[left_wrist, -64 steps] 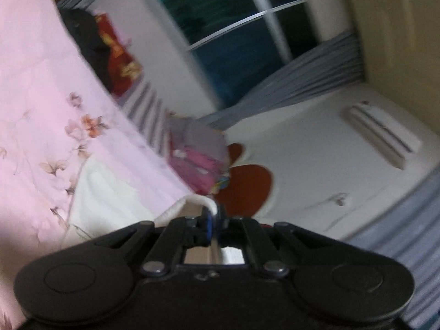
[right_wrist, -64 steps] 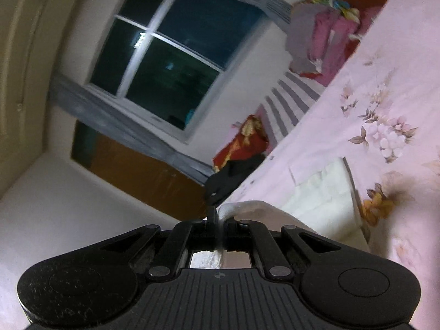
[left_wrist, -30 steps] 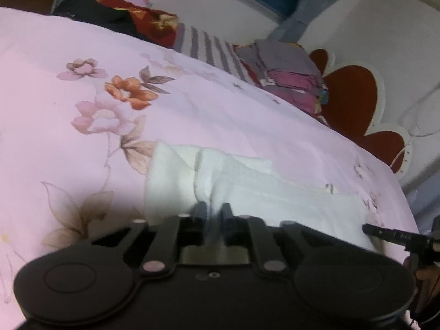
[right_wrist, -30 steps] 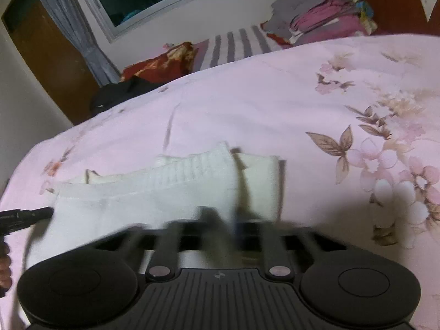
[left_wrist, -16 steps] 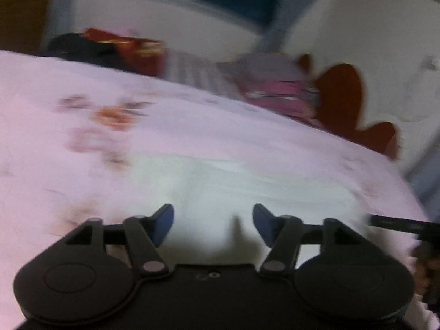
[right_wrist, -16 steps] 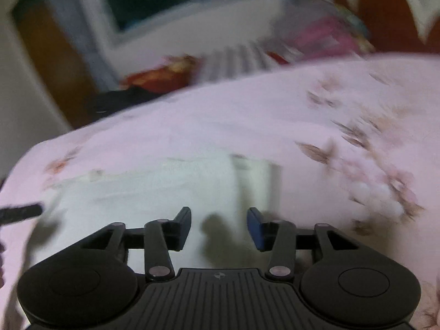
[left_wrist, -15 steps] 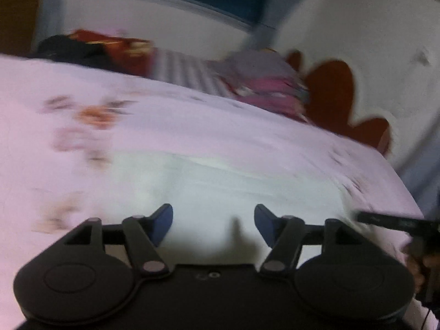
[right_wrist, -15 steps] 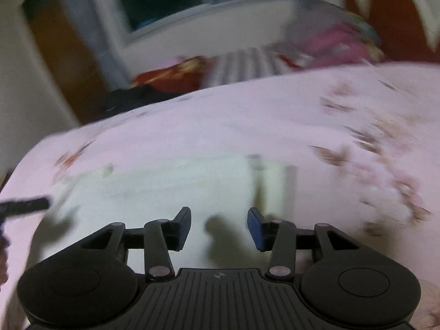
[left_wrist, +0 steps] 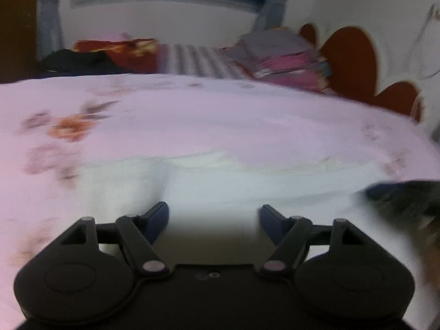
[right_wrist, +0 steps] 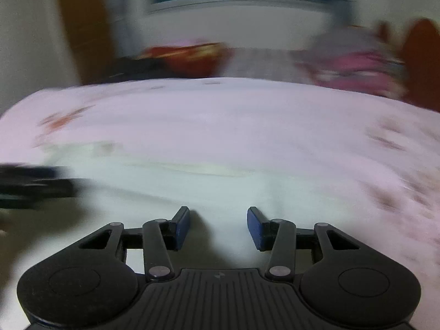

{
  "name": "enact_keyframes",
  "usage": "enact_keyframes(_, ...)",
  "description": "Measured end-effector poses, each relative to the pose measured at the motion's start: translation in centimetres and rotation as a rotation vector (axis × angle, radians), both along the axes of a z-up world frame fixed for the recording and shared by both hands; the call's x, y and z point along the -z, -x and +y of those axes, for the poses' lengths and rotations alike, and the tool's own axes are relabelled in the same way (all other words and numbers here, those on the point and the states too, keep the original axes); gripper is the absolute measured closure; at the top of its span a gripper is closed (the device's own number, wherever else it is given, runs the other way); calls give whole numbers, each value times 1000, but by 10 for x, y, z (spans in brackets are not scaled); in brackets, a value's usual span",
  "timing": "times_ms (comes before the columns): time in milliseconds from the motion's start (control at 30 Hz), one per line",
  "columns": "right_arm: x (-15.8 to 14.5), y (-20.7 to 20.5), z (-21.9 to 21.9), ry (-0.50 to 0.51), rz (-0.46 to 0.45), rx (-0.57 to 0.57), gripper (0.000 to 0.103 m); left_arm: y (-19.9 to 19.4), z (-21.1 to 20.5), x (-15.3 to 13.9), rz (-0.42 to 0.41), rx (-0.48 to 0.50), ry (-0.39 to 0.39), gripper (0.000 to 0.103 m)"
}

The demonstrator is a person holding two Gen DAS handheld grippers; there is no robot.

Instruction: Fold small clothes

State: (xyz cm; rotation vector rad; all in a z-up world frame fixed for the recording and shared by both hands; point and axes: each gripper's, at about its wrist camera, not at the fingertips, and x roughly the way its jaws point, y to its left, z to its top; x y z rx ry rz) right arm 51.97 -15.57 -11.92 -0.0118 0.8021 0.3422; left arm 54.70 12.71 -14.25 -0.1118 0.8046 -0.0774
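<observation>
While your left gripper (left_wrist: pixel 214 217) hangs with its jaws spread wide and nothing between them, the white garment (left_wrist: pixel 233 181) lies flat on the pink bedspread (left_wrist: pixel 220 121), close to the near edge of the bed and directly under the fingertips, so any drop from here lands on cloth you have already laid out. From the left wrist, a lengthwise ridge shows in the garment toward its left end, and the blurred dark tip of your other tool (left_wrist: pixel 404 192) sits over its right end; if you pinch blind at that ridge you may catch two layers and drag the fold open. The picture is smeared by motion, so I cannot tell exactly where the hem runs, and a hurried grab could miss the edge altogether. From the right wrist, your right gripper (right_wrist: pixel 218 227) is likewise released and empty, poised over the garment's right part near the bed's near edge, with the left tool a dark streak at the left rim. Soft bedding is the other risk: press down hard and the bedspread itself may bunch between the fingers along with the garment. Keep clear of the clothes pile (left_wrist: pixel 288 55) at the far right corner.
</observation>
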Motion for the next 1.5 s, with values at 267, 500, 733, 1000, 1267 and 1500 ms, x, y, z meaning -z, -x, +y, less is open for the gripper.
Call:
enact_keyframes(267,-28,38,43,59,-79,-116,59,29,-43,-23,-58,59,-53,24)
enact_keyframes(500,-18,72,72,84,-17,-212,59,56,-59,-8,-15,75,-42,23)
enact_keyframes(733,-4,87,55,125,1,-165,59,72,-51,-3,-25,61,-84,23)
enact_keyframes(1000,-27,131,14,82,-4,-95,59,119,-39,-23,-47,19,-47,23)
enact_keyframes(1267,-15,191,43,54,67,-229,59,158,-80,-4,11,54,-14,24)
enact_keyframes(1500,-7,205,20,72,68,-163,59,177,-65,3,-6,3,-59,23)
